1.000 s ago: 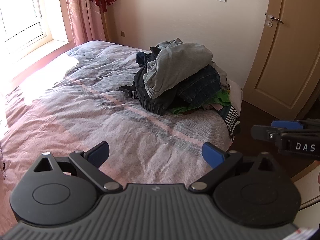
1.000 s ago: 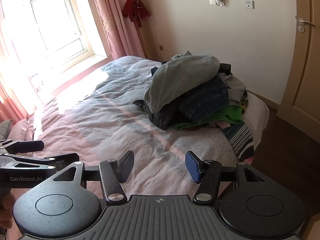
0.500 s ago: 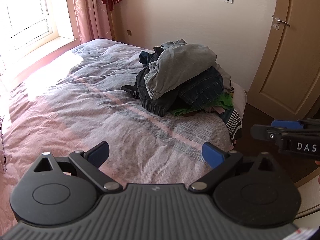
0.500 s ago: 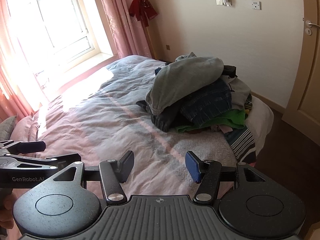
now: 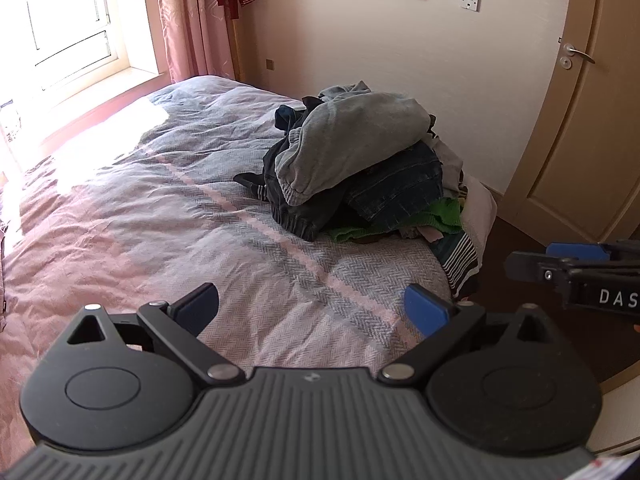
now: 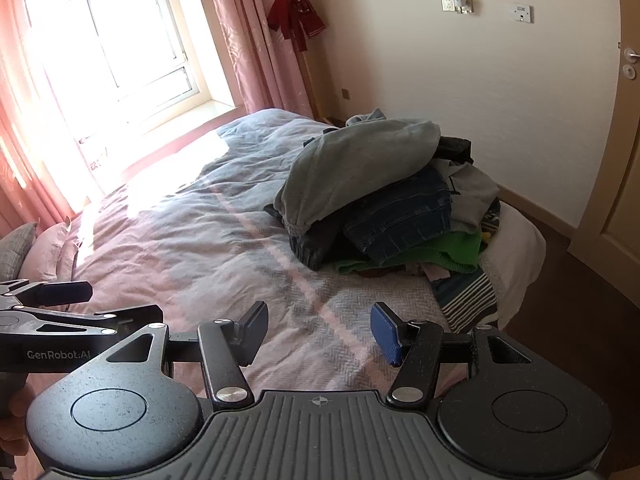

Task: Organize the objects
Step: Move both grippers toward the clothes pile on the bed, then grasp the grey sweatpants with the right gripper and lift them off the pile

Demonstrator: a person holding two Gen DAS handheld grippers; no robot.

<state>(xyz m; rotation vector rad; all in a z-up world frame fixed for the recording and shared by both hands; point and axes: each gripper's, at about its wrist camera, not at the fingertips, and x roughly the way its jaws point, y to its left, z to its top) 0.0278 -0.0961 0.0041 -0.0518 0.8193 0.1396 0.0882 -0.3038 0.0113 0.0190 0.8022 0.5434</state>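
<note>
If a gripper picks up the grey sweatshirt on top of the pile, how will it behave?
The grey sweatshirt is probably floppy: it drapes over the pile of clothes and will likely sag and unfold when lifted. It looks thick, so perhaps somewhat heavy for a garment. Its gathered cuff hangs over a dark garment, so pulling may drag that along.

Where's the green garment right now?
In both wrist views the green garment lies low in the clothes pile on the bed's right side, under the folded jeans, above a striped piece.
</note>
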